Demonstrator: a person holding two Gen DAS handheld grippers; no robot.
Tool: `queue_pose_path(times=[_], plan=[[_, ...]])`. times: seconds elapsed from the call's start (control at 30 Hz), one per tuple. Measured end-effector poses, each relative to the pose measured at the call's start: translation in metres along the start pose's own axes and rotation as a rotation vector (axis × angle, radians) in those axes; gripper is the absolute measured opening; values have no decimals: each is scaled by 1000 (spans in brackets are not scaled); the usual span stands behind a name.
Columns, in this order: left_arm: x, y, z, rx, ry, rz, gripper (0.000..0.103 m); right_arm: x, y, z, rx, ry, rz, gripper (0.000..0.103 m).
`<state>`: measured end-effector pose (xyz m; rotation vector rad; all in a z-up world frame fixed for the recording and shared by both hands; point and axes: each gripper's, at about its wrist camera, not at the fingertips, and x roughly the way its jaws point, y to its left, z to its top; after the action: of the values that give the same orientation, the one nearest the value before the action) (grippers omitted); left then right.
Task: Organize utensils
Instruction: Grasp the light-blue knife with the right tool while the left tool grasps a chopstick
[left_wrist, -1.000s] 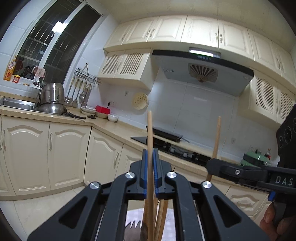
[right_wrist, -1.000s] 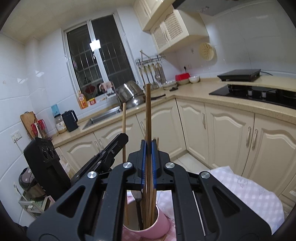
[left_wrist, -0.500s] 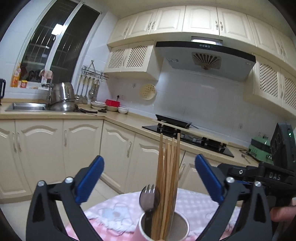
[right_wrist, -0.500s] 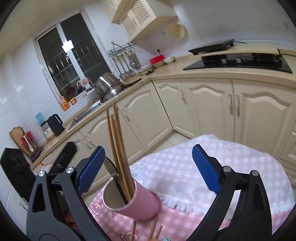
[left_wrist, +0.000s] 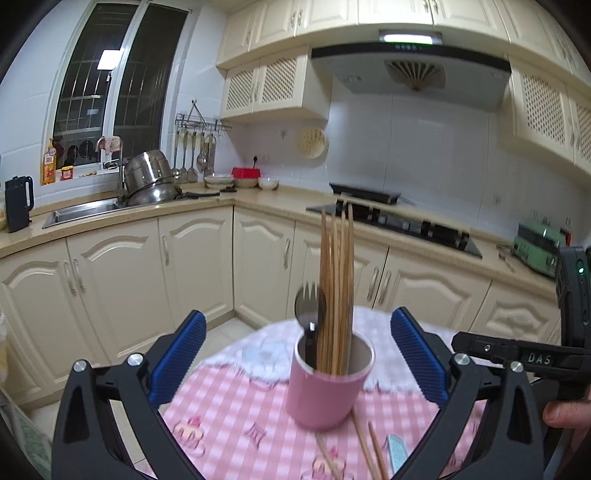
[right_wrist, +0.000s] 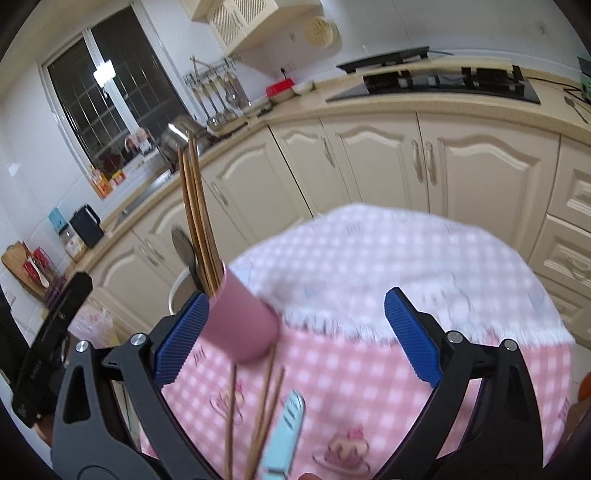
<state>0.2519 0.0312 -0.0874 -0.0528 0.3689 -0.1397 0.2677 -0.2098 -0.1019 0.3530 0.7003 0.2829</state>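
- Left gripper (left_wrist: 298, 356) stands spread wide with nothing clasped; its jaws have just been opening, and the pink cup (left_wrist: 330, 384) sits upright between the blue pads, untouched.
- Right gripper (right_wrist: 297, 338) likewise gapes, grasping nothing, jaws just been opening; the cup leans by its left pad.
- In the cup: a bundle of wooden chopsticks (left_wrist: 337, 288) and a fork (left_wrist: 310, 306), tines up.
- More loose chopsticks (right_wrist: 264, 417) and a pale blue utensil handle (right_wrist: 284, 432) lie on the pink checked tablecloth (right_wrist: 388, 369).
- Beyond the table: cream cabinets (left_wrist: 199, 266), black gas hob (left_wrist: 399, 221), range hood (left_wrist: 410, 66), sink (left_wrist: 85, 210) with steel pots (left_wrist: 147, 181), dark window (left_wrist: 122, 74).
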Motion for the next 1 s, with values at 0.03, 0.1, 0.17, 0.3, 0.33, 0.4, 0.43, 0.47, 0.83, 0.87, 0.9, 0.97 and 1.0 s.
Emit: queue_pose_path(times=[0.03,0.1,0.17,0.3,0.33,0.4,0.43,0.47,0.83,0.87,0.9,0.97,1.0], plan=[[-2,-2,-2,6,12,7,98,-1,0,-6,-3,10,1,94],[-6,-3,-11,15,42,17,98,-3,-1,-16,-6,26,-6,94],[-8,-4,-18,18,68,19,98,-5,-1,-26,-3,46,-9,94],[-11,-4,-35,21,118,34,98,-7,-3,-43,-9,81,-25,94],[-11,-4,-39,20,129,37,98,-7,-3,-48,-11,91,-32,94],[-11,-4,-47,16,154,43,98,-7,-3,-55,-11,103,-34,94],[-10,-5,-50,16,164,45,98,-7,-3,-59,-13,108,-34,94],[-10,-6,-54,19,177,51,98,-6,-4,-63,-18,114,-37,94],[8,-8,-93,8,329,98,98,28,6,-97,-81,255,-127,88],[10,-8,-96,10,342,104,98,30,6,-99,-87,264,-133,86],[12,-9,-98,13,351,109,98,33,8,-103,-105,272,-141,85],[16,-9,-105,23,371,121,98,37,13,-110,-143,277,-170,83],[17,-9,-106,24,374,124,98,37,14,-111,-157,272,-181,83]])
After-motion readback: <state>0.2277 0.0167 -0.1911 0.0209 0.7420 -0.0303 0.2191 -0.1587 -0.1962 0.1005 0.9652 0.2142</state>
